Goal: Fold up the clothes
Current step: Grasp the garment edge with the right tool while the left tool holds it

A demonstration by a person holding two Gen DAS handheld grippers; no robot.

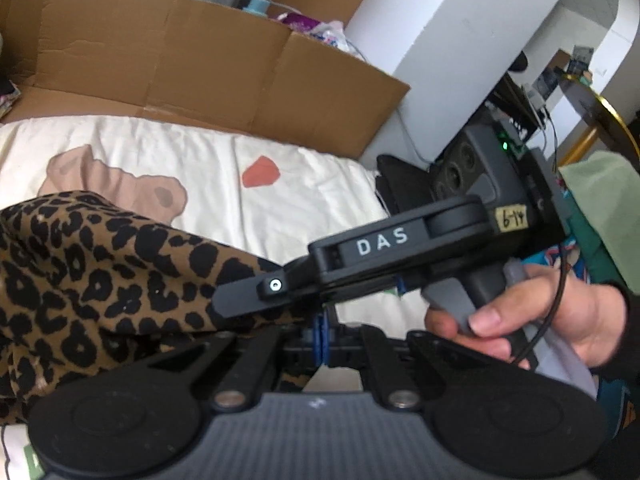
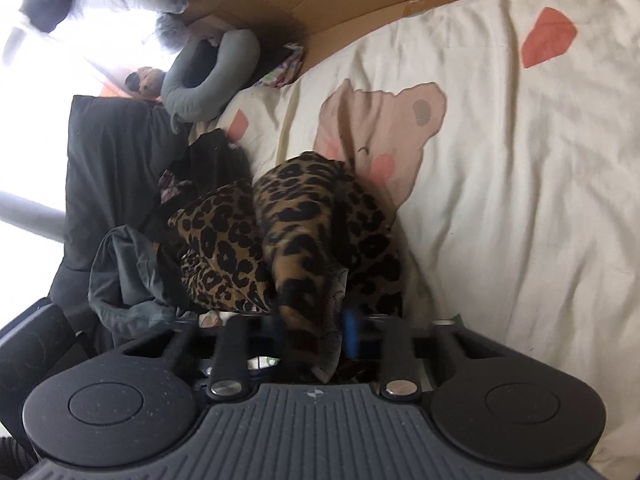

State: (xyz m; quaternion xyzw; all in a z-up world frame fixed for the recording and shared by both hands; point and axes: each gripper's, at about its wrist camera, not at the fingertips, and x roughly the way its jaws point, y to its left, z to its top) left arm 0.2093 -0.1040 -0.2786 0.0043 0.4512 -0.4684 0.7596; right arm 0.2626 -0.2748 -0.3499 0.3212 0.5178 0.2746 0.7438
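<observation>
Leopard-print garment (image 2: 304, 236) bunched on bed (image 2: 500, 200), near left edge by dark clothes pile (image 2: 120, 168). Right gripper (image 2: 320, 336): jaws clamped on garment edge. Left gripper (image 1: 320, 344): jaws closed, fabric pinch unclear. Advice: lift both, spread apart, lay flat on bedspread before folding.

A cream bedspread (image 2: 520, 208) printed with a pink bear (image 2: 384, 128) spreads ahead of the hand-held gripper. Beyond it stands a flattened cardboard box (image 1: 192, 60), with a grey neck pillow (image 2: 208, 76) lying far left.
</observation>
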